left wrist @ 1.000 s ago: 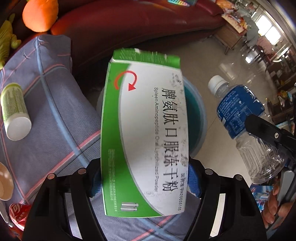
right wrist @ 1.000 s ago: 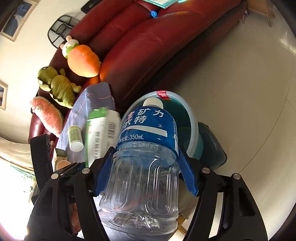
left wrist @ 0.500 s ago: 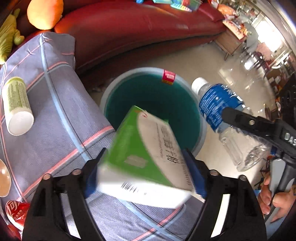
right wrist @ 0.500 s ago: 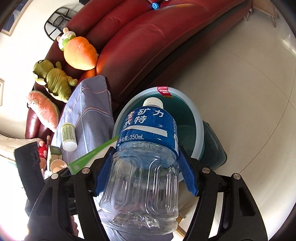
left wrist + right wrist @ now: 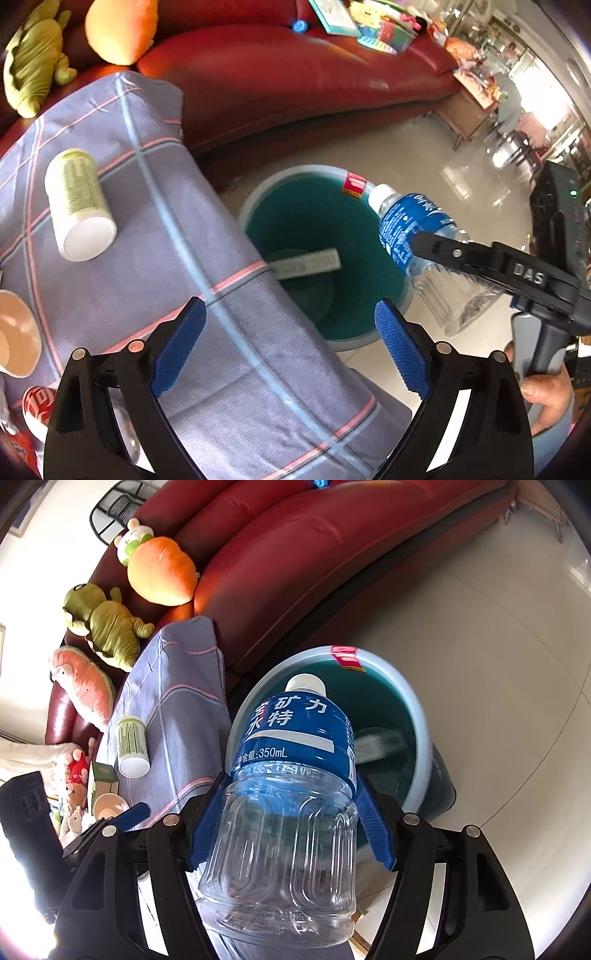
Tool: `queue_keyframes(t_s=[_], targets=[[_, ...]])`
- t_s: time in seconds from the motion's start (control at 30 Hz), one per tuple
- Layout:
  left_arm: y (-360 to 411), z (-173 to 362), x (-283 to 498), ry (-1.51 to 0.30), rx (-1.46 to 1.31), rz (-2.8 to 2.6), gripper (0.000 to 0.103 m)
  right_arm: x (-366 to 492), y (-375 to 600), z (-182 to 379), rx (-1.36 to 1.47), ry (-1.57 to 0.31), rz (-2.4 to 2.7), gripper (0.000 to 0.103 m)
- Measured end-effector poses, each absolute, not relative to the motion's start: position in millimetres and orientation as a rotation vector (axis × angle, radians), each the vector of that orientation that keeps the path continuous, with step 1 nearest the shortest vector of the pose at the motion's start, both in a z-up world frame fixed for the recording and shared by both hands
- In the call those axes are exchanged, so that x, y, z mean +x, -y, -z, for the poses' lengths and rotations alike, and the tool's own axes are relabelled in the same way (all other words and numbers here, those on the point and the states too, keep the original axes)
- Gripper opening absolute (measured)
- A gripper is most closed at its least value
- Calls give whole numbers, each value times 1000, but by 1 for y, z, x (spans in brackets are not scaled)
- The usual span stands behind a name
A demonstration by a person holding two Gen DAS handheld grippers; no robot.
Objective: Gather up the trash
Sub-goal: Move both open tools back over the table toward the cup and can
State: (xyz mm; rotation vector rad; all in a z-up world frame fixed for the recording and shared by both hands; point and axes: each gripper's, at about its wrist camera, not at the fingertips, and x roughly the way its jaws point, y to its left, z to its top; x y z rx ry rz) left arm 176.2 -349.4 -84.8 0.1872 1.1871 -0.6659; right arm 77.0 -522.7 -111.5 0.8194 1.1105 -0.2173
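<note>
2 grippers | left gripper [image 5: 290,347] opening, empty | right gripper [image 5: 291,830] clamps bottle [image 5: 288,805]

Strong daylight is entering from the windows [image 5: 535,92] at upper right, overexposing them. Glare is washing out the left edge of the right wrist view. Fisheye distortion is bending straight lines near the frame borders. The box [image 5: 306,264] is appearing motion-blurred.

1. Green box [image 5: 304,263] now lies down inside the bin [image 5: 258,192], no longer held.
2. Left gripper [image 5: 291,347] jaws opening wide, nothing between them.
3. Bottle [image 5: 284,812] now closer over the bin.
</note>
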Motion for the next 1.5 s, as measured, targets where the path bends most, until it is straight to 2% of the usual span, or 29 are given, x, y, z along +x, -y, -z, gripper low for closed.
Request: queue_keyframes(t_s=[0.37,0.87,1.3,1.5], targets=[[305,71,178,-1177,86,612,93,103,497,114,744,-1159,201,72],[249,38,152,-1109,65,606,93,87,453,73,654,-1149,201,81],[138,33,146,-1078,13,494,93,109,357,42,501,-1176,84,83],[79,40,149,-1065,14,454,93,130,295,31,320,-1197,-45,83]])
